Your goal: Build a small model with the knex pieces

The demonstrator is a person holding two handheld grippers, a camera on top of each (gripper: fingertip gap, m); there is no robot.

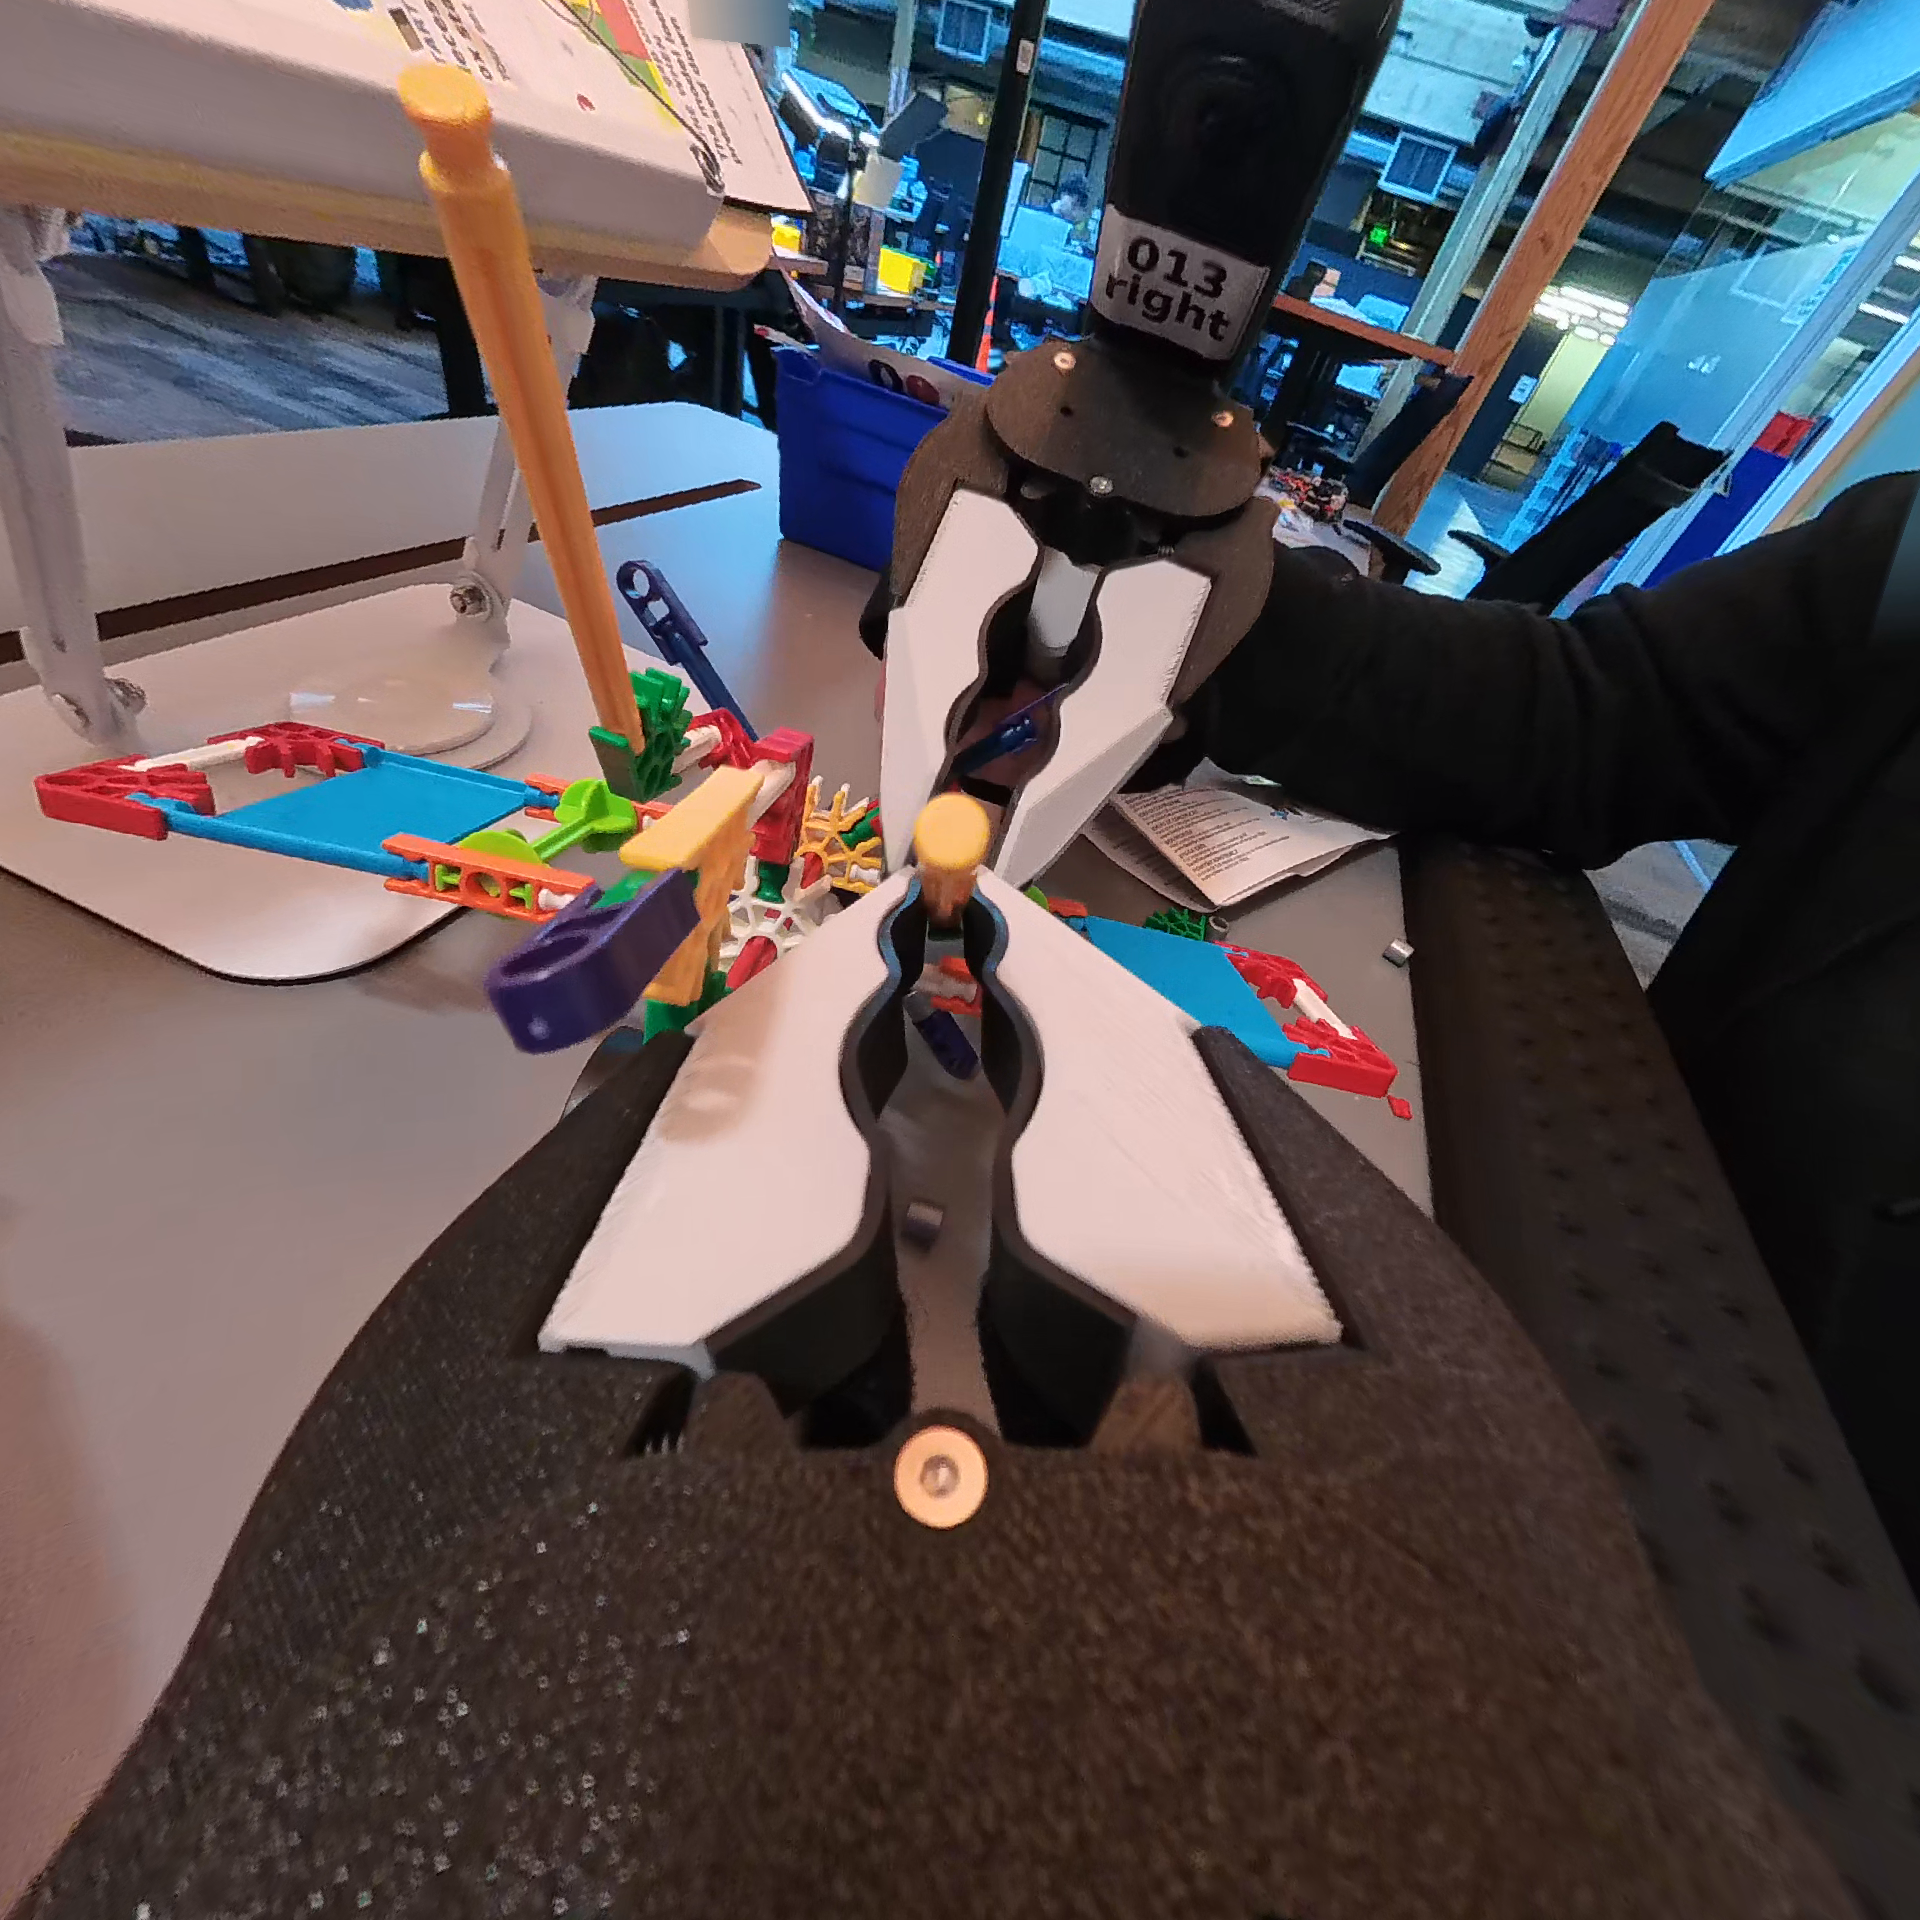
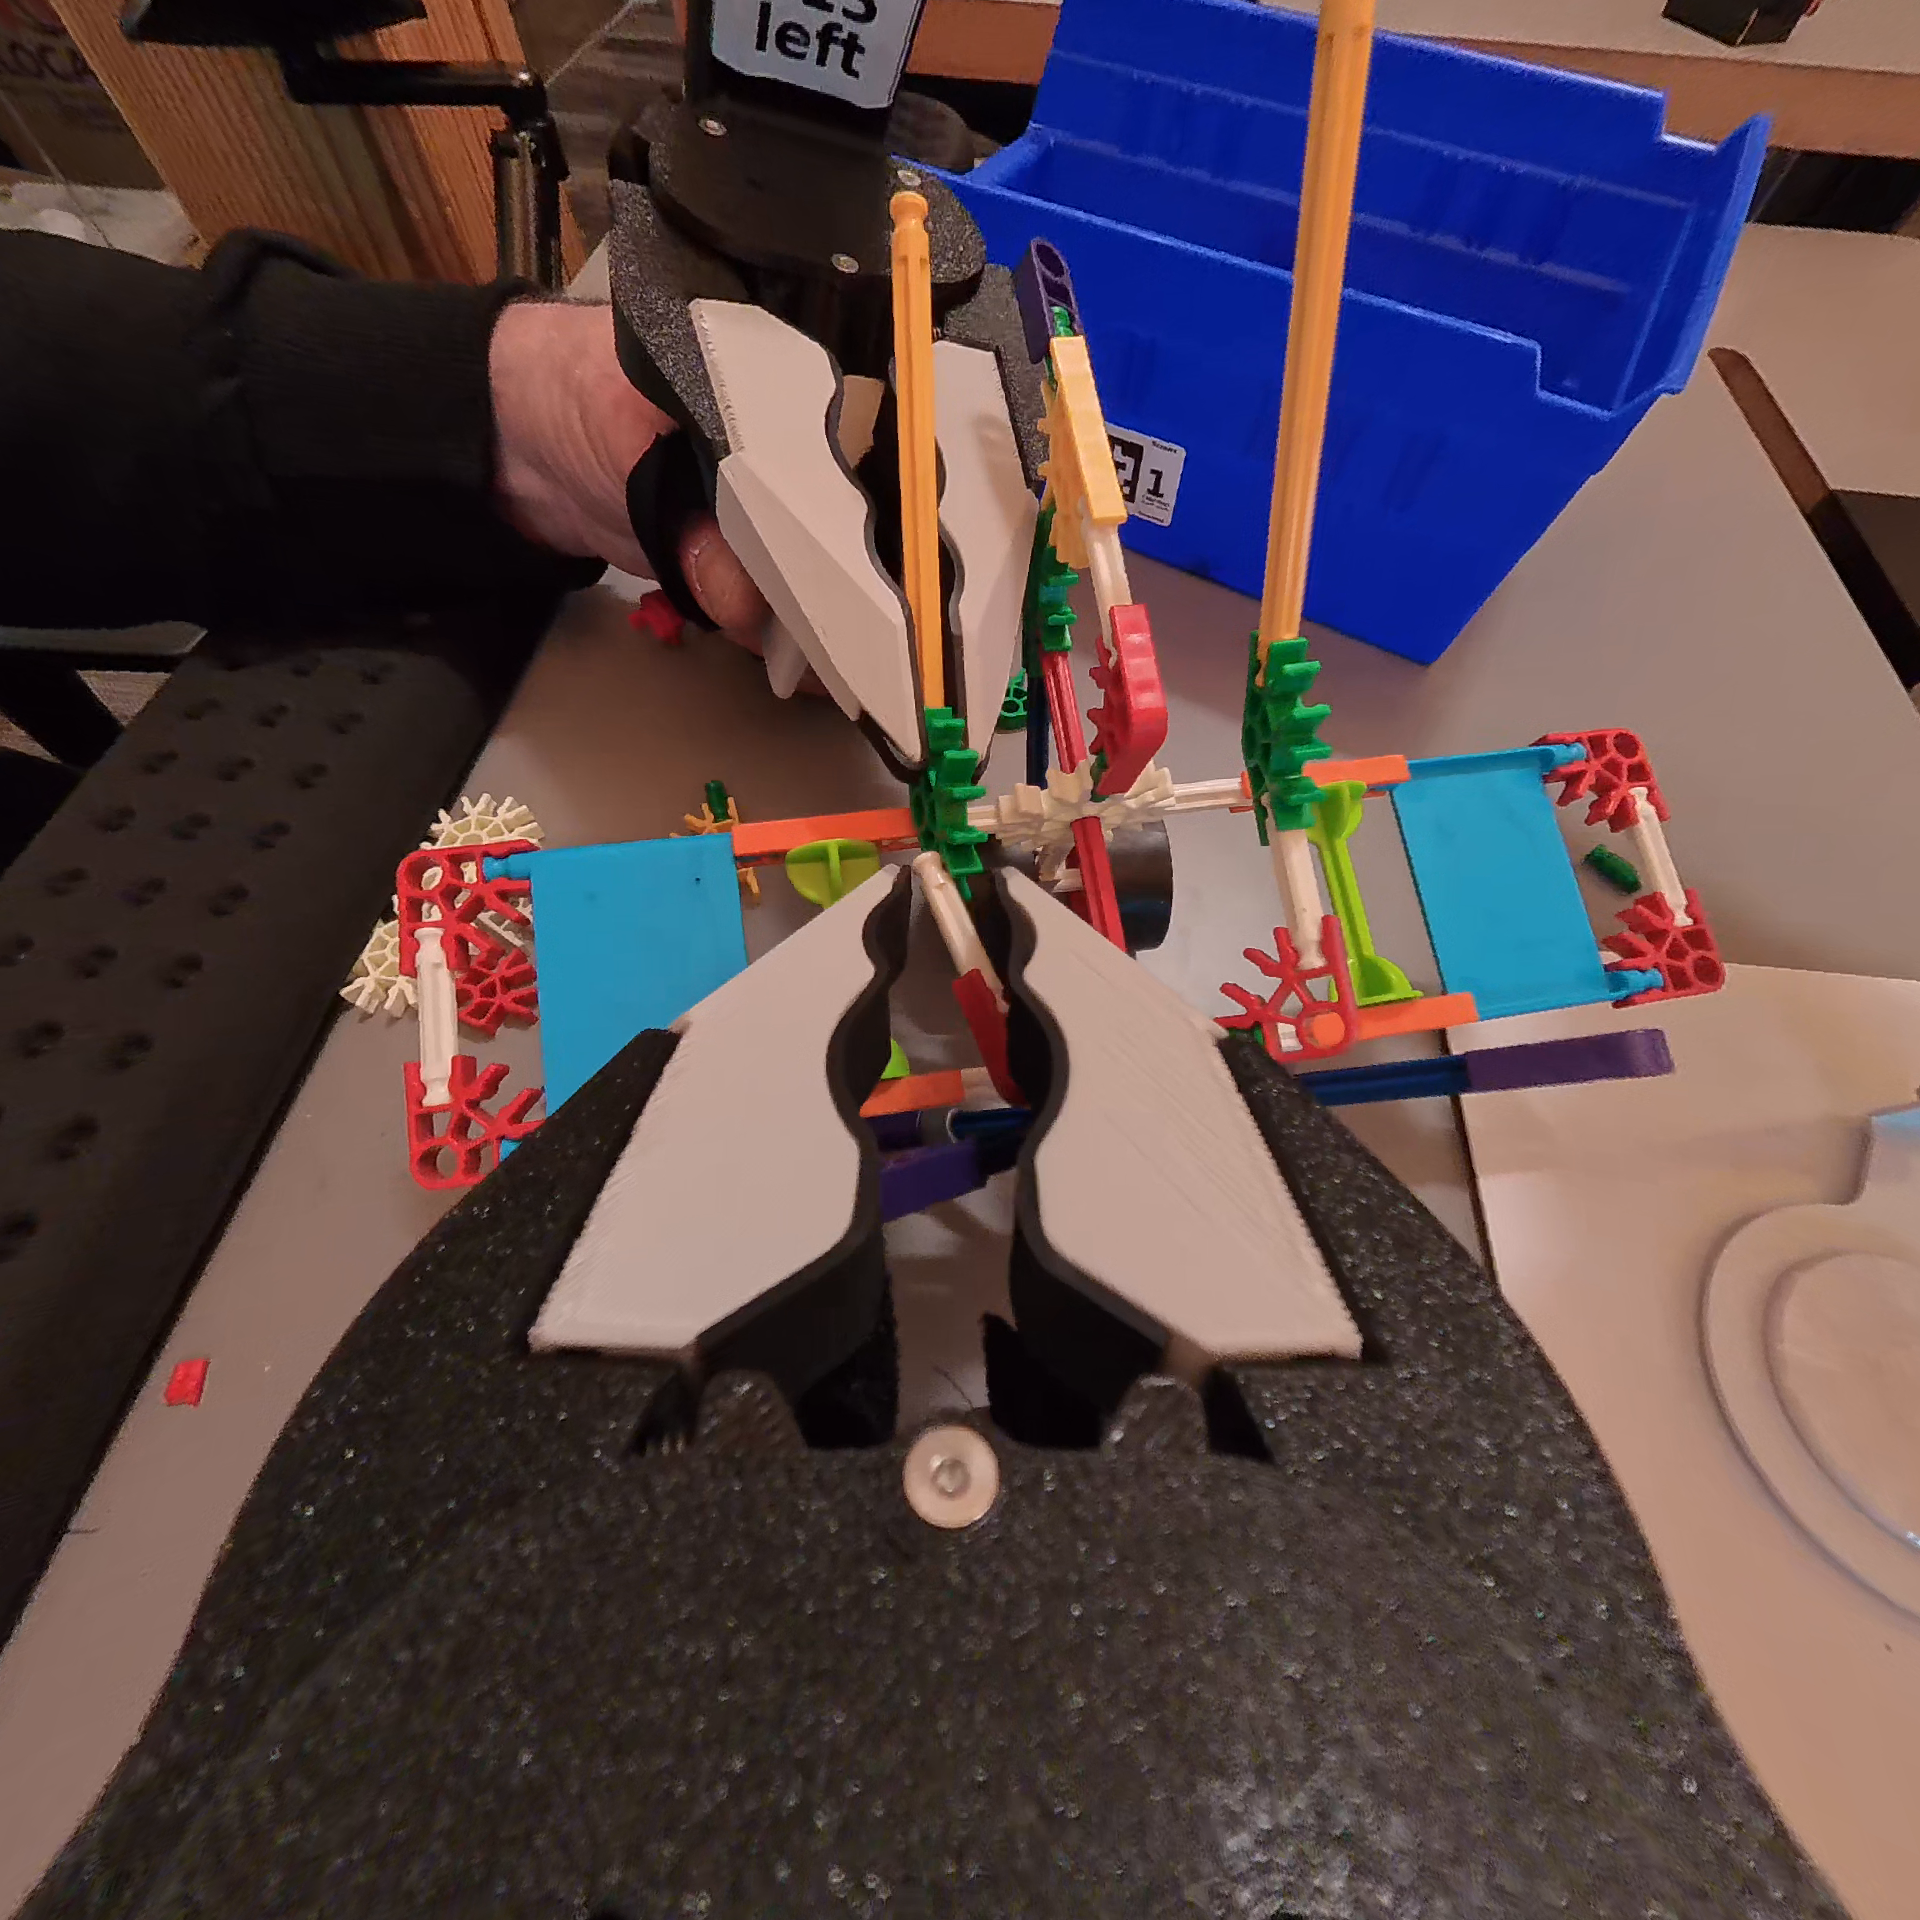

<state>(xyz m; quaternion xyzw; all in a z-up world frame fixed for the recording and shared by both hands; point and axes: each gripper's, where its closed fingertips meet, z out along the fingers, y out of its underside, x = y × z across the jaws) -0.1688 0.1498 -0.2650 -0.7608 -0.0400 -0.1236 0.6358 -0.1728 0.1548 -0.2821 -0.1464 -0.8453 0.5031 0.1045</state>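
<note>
The left gripper [image 1: 948, 883] is closed on a yellow rod [image 1: 951, 836], its white fingers [image 1: 769, 1122] pinching the shaft low down, just above a green connector [image 2: 948, 800] into which the rod is plugged. In the right wrist view this rod [image 2: 916, 447] stands nearly upright between the left gripper's [image 2: 914, 727] fingertips.

The right gripper [image 2: 948, 883] is nearly closed around a short white rod [image 2: 951, 920] with a red piece [image 2: 982, 1013] at its near end; whether the fingers actually press it I cannot tell. From the left wrist view the right gripper [image 1: 940, 821] points down at the model's centre, tips close together, just beside the left gripper's tips.

Both work on a toy model [image 2: 1049, 821] lying on a grey table [image 2: 1558, 665]. It has a white hub [image 2: 1081, 805] in the middle, blue panels [image 2: 634, 935] at either end with red corner connectors [image 2: 457, 904], orange bars [image 2: 821, 831], lime pieces [image 2: 1345, 894] and a purple strip [image 2: 1569, 1060]. A second, taller yellow rod [image 2: 1309, 312] rises from another green connector [image 2: 1283, 748] on the far side.

Behind the model stands a blue bin [image 2: 1455, 343]. A white stand [image 1: 312, 727] holding a book [image 1: 364, 94] sits beside it, and a leaflet [image 1: 1226, 842] lies under the right hand [image 1: 1299, 665]. Loose white connectors [image 2: 483, 826] lie near the panel.
</note>
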